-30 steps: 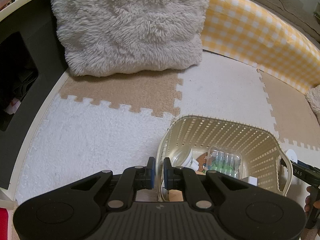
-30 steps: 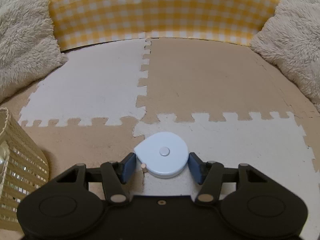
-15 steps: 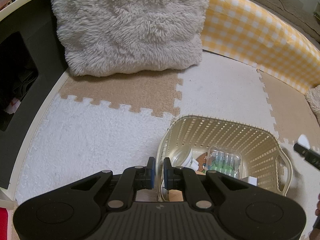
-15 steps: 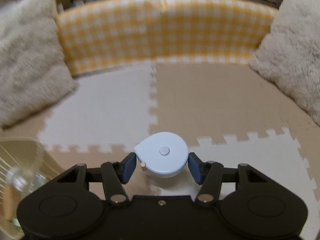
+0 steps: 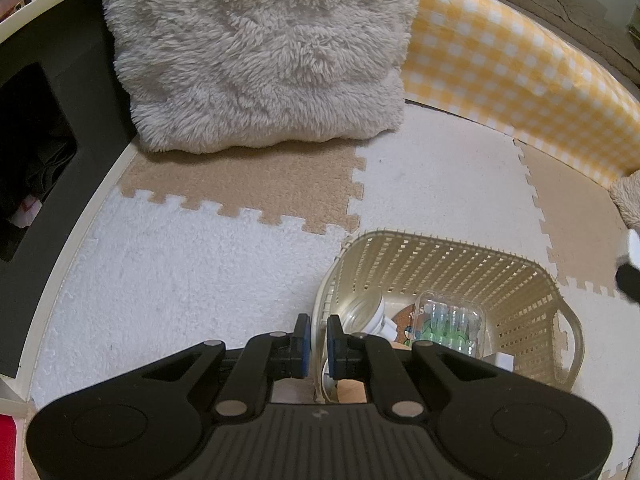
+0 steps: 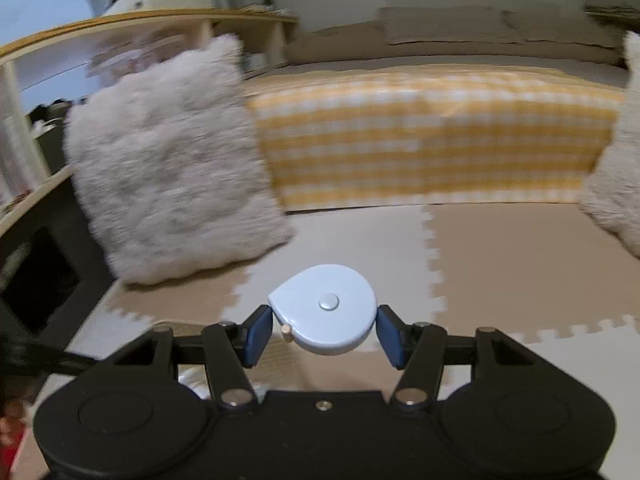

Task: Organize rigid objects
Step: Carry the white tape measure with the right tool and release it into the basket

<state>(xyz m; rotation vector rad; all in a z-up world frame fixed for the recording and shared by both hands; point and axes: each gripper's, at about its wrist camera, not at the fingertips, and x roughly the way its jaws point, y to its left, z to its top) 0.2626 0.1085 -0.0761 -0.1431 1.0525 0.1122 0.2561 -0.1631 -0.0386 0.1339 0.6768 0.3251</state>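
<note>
My left gripper (image 5: 318,344) is shut on the near rim of a cream slatted plastic basket (image 5: 440,256) that sits on the foam mat. Inside the basket lie a clear jar (image 5: 362,308), a clear case of green-tipped tubes (image 5: 450,322) and a small white block (image 5: 502,360). My right gripper (image 6: 323,330) is shut on a pale blue teardrop-shaped tape measure (image 6: 324,308) and holds it in the air above the mat. The right gripper's tip (image 5: 630,276) shows blurred at the right edge of the left wrist view.
A fluffy grey cushion (image 5: 260,52) leans at the back left, a yellow checked bolster (image 5: 520,76) runs along the back, and another fluffy cushion (image 6: 616,184) stands at the right. A dark shelf unit (image 5: 36,152) borders the mat on the left.
My right gripper has lifted the tape measure off the mat and swung it up and left toward the basket. My left gripper has stayed still on the basket rim.
</note>
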